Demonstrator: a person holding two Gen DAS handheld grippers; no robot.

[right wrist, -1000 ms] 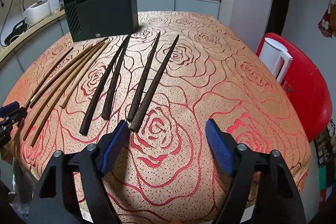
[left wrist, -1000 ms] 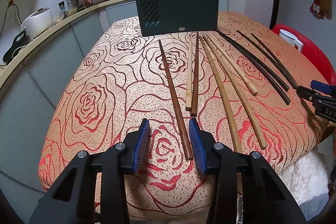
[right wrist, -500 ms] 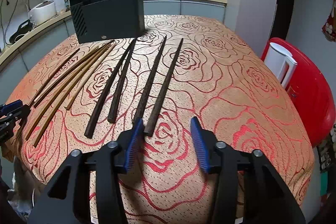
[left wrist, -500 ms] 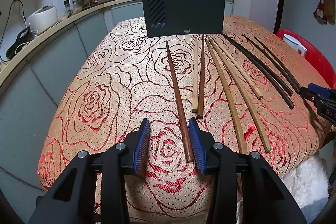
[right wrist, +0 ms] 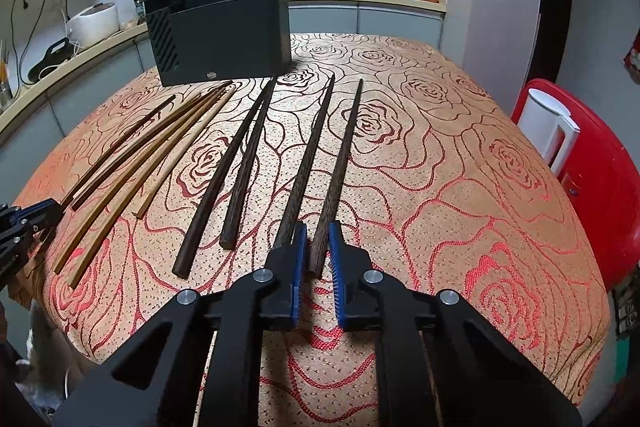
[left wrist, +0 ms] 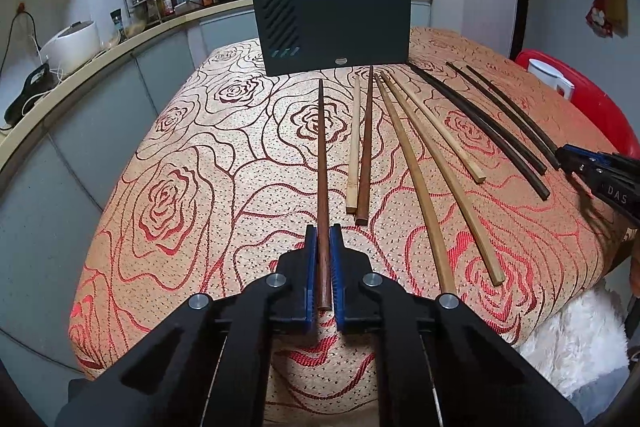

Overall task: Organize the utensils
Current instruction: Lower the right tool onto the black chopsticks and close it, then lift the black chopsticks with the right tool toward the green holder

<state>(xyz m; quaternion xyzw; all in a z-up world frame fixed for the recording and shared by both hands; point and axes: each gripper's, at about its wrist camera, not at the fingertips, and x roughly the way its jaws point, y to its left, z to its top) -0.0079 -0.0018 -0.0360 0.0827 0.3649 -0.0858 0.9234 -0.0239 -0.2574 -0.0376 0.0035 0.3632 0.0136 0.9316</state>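
Moments earlier both tools stood open; now the left tool (left wrist: 323, 267) had just clamped onto the reddish-brown chopstick (left wrist: 322, 167) at its near end, and the right tool (right wrist: 318, 259) had closed on the outermost dark, grainy chopstick (right wrist: 338, 171). Both sticks still lay on the rose-patterned woven cloth of the table (left wrist: 192, 187), so lifting toward the black slotted holder (left wrist: 352, 27) probably came next. Slim tapered wooden chopsticks lay alongside.

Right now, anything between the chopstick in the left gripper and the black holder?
Nothing visible. The left gripper is shut on the reddish chopstick, and only bare tablecloth lies between its far tip and the black holder. The other chopsticks lie to its right.
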